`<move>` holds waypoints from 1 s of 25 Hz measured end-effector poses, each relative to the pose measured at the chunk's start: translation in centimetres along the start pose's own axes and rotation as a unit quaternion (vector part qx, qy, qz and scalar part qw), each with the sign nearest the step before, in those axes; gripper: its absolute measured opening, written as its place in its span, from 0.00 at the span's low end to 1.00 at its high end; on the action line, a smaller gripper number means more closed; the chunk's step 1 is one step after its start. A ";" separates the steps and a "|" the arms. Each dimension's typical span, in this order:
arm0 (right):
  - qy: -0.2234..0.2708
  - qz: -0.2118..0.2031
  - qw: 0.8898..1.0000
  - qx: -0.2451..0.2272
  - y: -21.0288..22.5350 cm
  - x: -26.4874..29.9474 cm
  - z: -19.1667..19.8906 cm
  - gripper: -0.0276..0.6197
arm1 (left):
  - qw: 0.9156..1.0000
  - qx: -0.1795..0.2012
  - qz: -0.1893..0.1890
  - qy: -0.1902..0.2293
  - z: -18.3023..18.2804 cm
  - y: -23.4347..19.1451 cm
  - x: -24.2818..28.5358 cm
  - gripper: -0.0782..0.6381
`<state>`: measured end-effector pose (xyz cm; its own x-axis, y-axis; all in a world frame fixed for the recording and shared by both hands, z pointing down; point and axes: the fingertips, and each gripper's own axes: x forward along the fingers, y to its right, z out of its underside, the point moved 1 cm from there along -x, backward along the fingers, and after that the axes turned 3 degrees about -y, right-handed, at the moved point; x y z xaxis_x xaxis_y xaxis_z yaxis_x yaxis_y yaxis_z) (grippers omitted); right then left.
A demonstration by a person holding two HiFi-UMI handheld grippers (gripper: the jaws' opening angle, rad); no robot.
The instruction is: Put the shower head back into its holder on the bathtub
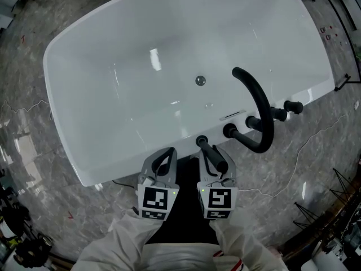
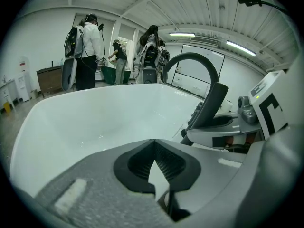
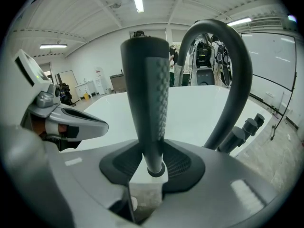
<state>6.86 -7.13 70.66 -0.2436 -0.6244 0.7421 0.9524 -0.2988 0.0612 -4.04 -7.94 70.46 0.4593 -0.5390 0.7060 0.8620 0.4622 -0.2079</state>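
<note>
Between right gripper (image 3: 151,167) jaws stands the shower head (image 3: 147,94).

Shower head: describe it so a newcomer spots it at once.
Find the white bathtub, then its near rim left of the arched spout. The shower head is the straight black wand clamped by the right gripper; neighbouring knobs are short stubs.

Grey left gripper (image 1: 167,152) and right gripper (image 1: 215,158), black-and-white marker cubes (image 1: 155,201); white sleeves (image 1: 127,239), perhaps red-trimmed.

White bathtub (image 1: 113,66); black shower head (image 3: 145,103), dotted face; grey veined floor (image 1: 34,117).
</note>
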 end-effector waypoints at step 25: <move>-0.008 0.005 1.000 -0.023 -0.2 2.0 1.0 0.25 | 1.000 -0.024 0.001 -0.005 1.2 -1.0 2.3 0.11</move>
<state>6.36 -7.62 72.76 -0.2304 -0.6164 0.7530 0.9454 -0.3252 0.0230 -4.09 -8.83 73.09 0.4584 -0.5319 0.7120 0.8710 0.4284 -0.2407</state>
